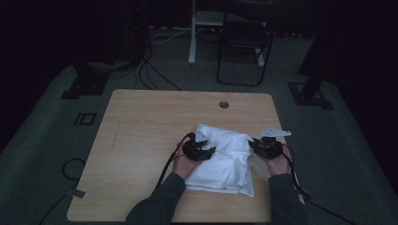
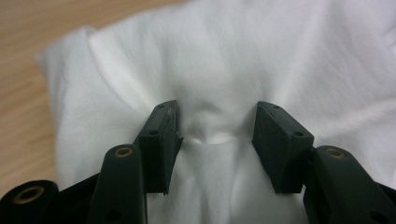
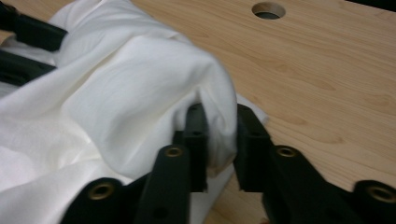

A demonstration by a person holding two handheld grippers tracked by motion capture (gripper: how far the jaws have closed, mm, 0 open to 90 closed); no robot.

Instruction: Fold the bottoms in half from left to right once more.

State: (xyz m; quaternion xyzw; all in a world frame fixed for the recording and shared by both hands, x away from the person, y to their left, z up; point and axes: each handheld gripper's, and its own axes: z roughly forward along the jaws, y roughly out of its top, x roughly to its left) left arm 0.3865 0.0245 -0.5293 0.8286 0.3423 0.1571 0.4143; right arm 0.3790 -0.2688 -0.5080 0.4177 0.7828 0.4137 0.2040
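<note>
The right gripper [image 3: 218, 140] pinched a raised fold at the edge of a white cloth [image 3: 116, 102], its jaws narrow with fabric pressed between the pads. The left gripper [image 2: 215, 135] stood half open over the cloth [image 2: 261, 56], a small pucker of fabric lying between the parted jaws, the pads not pressing it. Seen from above, the folded cloth [image 1: 227, 157] lay on the near right part of the wooden table [image 1: 141, 122], the left gripper [image 1: 199, 149] and right gripper [image 1: 265, 146] at its two sides. A round cable hole [image 1: 224, 104] sat near the far edge.
</note>
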